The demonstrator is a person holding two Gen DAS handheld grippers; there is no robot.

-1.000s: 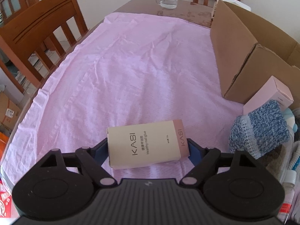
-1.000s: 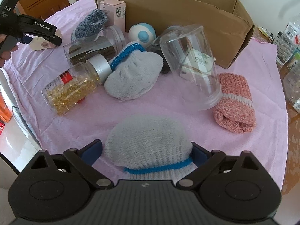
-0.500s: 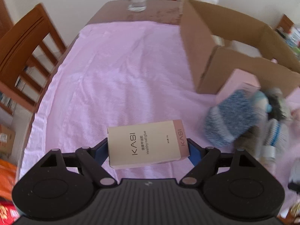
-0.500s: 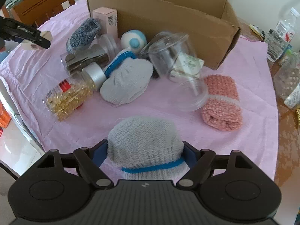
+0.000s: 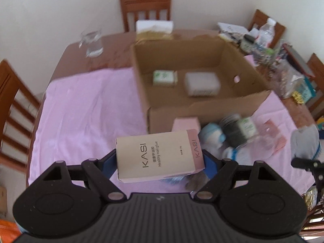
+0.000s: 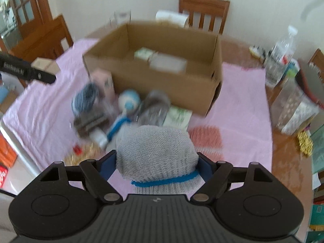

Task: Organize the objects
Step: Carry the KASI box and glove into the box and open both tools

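Note:
My left gripper (image 5: 160, 163) is shut on a beige and pink KASI box (image 5: 158, 156), held in the air above the pink cloth. My right gripper (image 6: 157, 165) is shut on a grey knit sock roll with a blue band (image 6: 157, 158), also lifted. An open cardboard box (image 5: 202, 109) stands ahead and holds a green-white carton (image 5: 164, 78) and a white packet (image 5: 202, 83). The cardboard box also shows in the right wrist view (image 6: 162, 81). A blurred heap of jars, socks and small boxes (image 6: 121, 109) lies in front of it.
A pink cloth (image 5: 91, 111) covers the table. A glass mug (image 5: 92, 43) stands at the far left. Wooden chairs (image 5: 145, 6) ring the table. Bottles and bags (image 6: 287, 81) crowd the right side. A pink sock roll (image 6: 206, 137) lies right of the heap.
Both grippers have risen and swung toward the cardboard box, so its inside now shows. Each still holds its object. The views are motion-blurred.

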